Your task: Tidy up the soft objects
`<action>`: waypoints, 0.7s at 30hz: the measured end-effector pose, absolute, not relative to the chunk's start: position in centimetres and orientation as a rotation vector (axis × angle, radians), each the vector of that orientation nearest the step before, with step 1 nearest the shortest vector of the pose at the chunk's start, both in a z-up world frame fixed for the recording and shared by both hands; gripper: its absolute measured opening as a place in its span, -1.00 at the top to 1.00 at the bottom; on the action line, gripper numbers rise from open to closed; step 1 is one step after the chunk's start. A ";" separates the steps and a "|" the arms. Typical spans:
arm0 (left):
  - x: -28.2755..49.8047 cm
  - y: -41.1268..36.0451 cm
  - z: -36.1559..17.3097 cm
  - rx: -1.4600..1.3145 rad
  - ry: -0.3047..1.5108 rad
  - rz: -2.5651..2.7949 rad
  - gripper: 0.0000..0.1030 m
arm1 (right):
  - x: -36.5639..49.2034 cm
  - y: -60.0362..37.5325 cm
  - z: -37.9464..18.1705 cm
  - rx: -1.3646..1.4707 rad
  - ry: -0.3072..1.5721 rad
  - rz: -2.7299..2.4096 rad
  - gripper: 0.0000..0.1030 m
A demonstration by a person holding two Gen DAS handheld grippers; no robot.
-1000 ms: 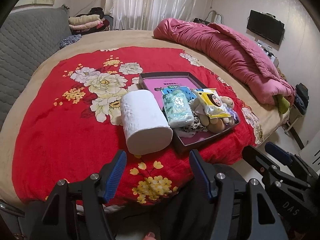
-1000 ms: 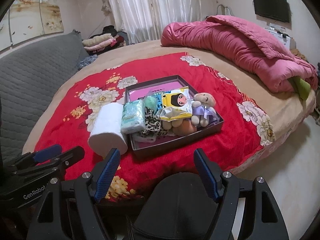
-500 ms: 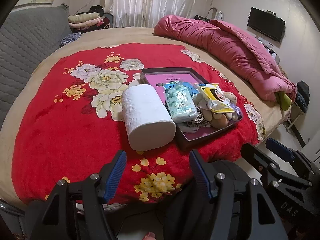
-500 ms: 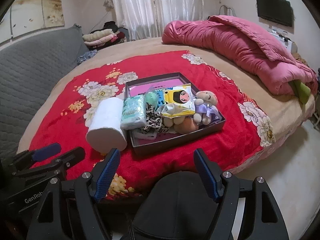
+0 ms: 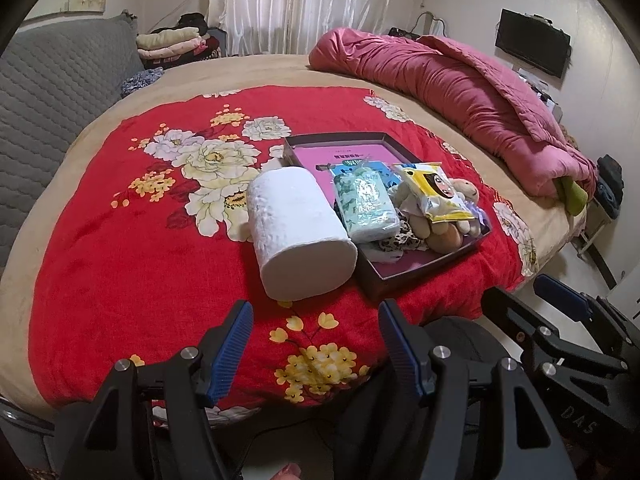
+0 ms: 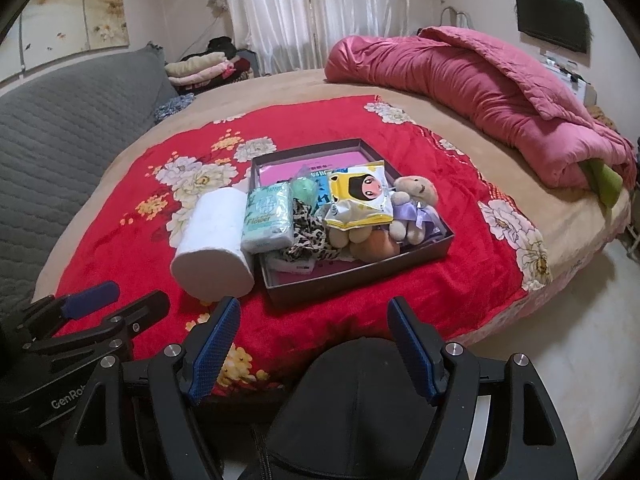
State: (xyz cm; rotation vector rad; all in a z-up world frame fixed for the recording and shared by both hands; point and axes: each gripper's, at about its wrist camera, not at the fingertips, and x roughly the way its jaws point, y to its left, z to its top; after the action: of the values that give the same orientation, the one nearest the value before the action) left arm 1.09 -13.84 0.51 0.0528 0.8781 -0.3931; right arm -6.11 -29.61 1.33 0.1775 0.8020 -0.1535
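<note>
A white paper roll (image 5: pixel 298 232) (image 6: pixel 214 248) lies on its side on the red flowered blanket (image 5: pixel 132 248), just left of a dark shallow box (image 5: pixel 404 278) (image 6: pixel 360 278). In the box lie a green tissue pack (image 5: pixel 366 204) (image 6: pixel 267 216), a yellow cartoon-face packet (image 5: pixel 434 194) (image 6: pixel 359 198), a plush bear (image 6: pixel 414 204) and a leopard-print cloth (image 6: pixel 308 232). My left gripper (image 5: pixel 316 346) hangs open over the blanket's near edge, short of the roll. My right gripper (image 6: pixel 314 344) is open too, in front of the box, nothing between its fingers.
A rolled pink quilt (image 5: pixel 460 88) lies along the bed's far right. A grey quilted headboard (image 6: pixel 60 136) stands at left, with folded clothes (image 5: pixel 172 42) behind it. A wall TV (image 6: pixel 554 24) hangs at right. Bare floor (image 6: pixel 568 344) runs along the bed's right side.
Both views have tilted slightly, so the roll and box sit a little higher in frame. Nothing on the bed has moved and both grippers stay open.
</note>
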 end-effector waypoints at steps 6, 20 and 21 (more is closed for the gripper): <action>1.0 -13.8 0.5 0.056 0.877 -0.393 -0.25 | -6.0 -29.5 1.2 0.171 0.809 -0.148 -0.49; 0.9 -13.9 0.5 0.066 0.875 -0.393 -0.25 | -5.9 -29.3 1.0 0.173 0.814 -0.145 -0.49; 0.9 -13.9 0.5 0.066 0.875 -0.395 -0.25 | -5.9 -29.4 1.1 0.173 0.814 -0.145 -0.49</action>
State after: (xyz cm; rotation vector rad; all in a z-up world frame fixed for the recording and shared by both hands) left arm 0.89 -13.87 0.54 0.0656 0.8748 -0.3948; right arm -5.90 -29.35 1.05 0.1733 0.8142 -0.1449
